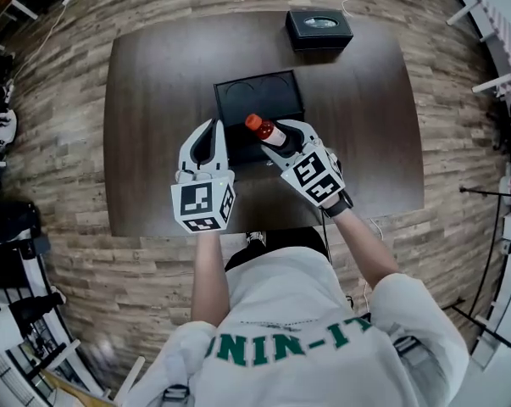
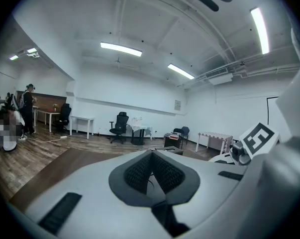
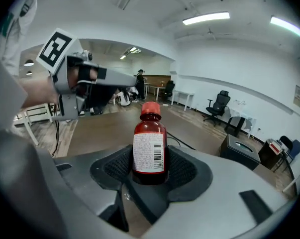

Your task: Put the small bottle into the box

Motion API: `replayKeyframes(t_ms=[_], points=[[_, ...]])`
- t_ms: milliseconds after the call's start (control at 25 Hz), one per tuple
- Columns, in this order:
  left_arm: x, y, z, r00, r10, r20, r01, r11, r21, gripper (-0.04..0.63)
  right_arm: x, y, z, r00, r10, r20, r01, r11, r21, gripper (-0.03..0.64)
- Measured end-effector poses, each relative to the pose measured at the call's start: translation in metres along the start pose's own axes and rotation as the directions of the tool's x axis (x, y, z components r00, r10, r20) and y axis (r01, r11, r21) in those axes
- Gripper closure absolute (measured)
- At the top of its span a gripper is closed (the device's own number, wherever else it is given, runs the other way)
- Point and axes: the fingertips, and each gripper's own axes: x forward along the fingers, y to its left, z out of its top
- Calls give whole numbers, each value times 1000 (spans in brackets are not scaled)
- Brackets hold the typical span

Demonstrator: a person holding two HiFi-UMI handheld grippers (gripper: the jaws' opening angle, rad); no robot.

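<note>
A small brown bottle with a red cap and a white label stands between the pads of my right gripper, which is shut on its lower body. In the head view the bottle hangs tilted over the near edge of the open black box in the middle of the dark table. My left gripper hovers just left of the box. Its pads meet at the tips with nothing between them. The right gripper view shows the left gripper held up at the left.
A black tissue box sits at the table's far edge, also in the right gripper view as a dark tissue box. Wood floor surrounds the table. Chairs, desks and a person stand far off in the room.
</note>
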Motion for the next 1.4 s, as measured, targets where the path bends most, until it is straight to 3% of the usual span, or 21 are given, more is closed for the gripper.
replayKeyframes(t_ms=[320,720,1240,1400], points=[[6,17,-18,999,25,-28,-25,999,-19,589,50,-1,-55,983,78,-166,-101,985,-139,390],[20,21,-42,997,27,-68,-30,999,-35,589,86,-6,-103,934,144,-328,-242,929,-281,390],[31,13,-59,995,33,-91,-36,999,-39,589,112,-4,-151,852,205,-482,-382,873,-304,390],[28,16,-61,994,52,-98,-55,998,-32,591,116,-1,-154,841,218,-495,-407,858,-313,390]])
